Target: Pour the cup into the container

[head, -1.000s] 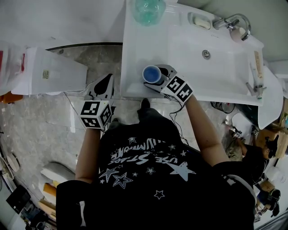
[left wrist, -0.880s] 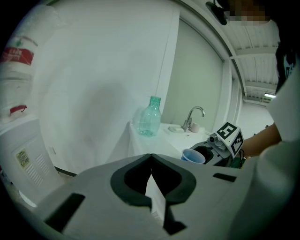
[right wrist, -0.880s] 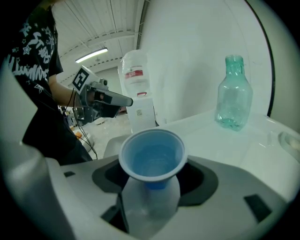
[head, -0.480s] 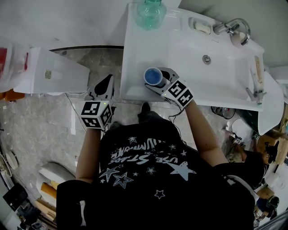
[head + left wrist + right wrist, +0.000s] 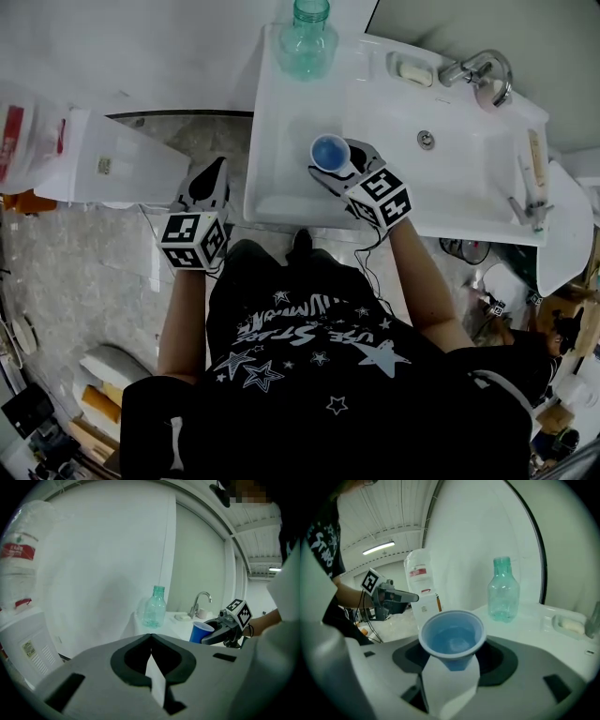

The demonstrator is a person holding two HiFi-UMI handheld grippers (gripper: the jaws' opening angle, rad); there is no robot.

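Observation:
A blue cup (image 5: 329, 152) (image 5: 452, 637) with clear liquid in it stands upright between the jaws of my right gripper (image 5: 339, 167) (image 5: 452, 670), which is shut on it after closing a little tighter. The cup hangs above the white counter (image 5: 281, 112), left of the sink basin (image 5: 450, 141). A green plastic bottle (image 5: 307, 42) (image 5: 503, 597) (image 5: 154, 607) stands at the counter's back left corner. My left gripper (image 5: 211, 176) (image 5: 150, 637) is shut and empty, held over the floor to the left of the counter.
A faucet (image 5: 483, 70) and a soap dish (image 5: 412, 70) sit behind the basin. A white water dispenser (image 5: 103, 155) with a jug (image 5: 421, 573) stands to the left. A toothbrush (image 5: 532, 150) lies at the counter's right end.
My right gripper has lifted the cup and carried it a little farther in over the counter. The left gripper has risen slightly and stayed shut.

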